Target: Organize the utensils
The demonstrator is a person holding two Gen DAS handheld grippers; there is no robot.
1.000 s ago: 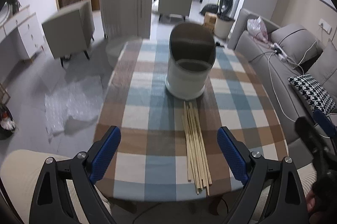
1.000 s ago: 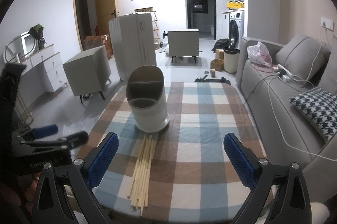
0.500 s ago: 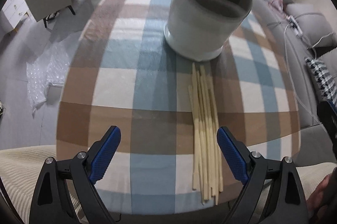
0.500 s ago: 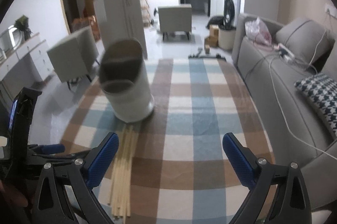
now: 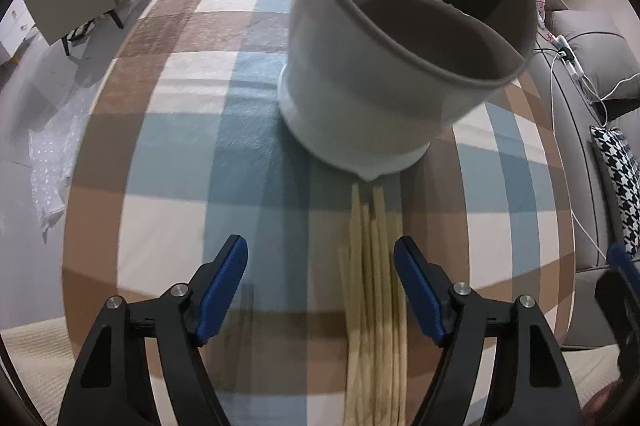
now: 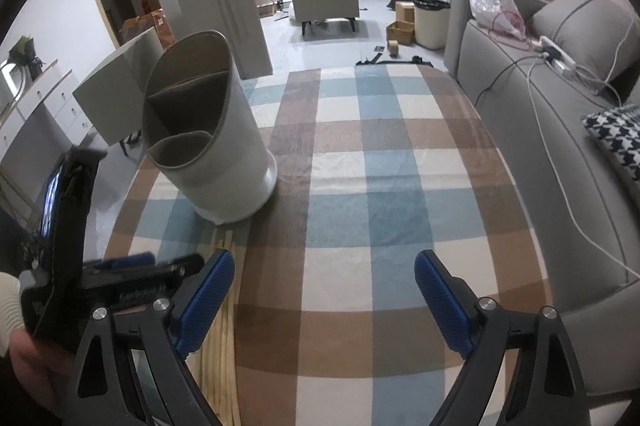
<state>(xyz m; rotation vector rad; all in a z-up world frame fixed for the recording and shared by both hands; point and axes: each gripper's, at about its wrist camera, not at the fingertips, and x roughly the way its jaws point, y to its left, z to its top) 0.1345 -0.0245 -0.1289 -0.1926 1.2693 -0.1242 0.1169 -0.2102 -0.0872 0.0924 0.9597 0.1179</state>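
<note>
Left gripper is closing, nothing gripped, chopsticks lying between its jaws on the checked tablecloth beside the utensil holder. Right gripper is closing on nothing.

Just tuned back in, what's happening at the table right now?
A person holds a gripper in each hand over the checked tablecloth. The left gripper is down over a bundle of wooden chopsticks, which lie flat between its closing jaws, nearer the right-hand finger; the pads are not on them yet. The right gripper hangs beside it over bare cloth, jaws closing with nothing between them. The white divided utensil holder stands just beyond the chopsticks' tips, with no utensils visible in it.
</note>
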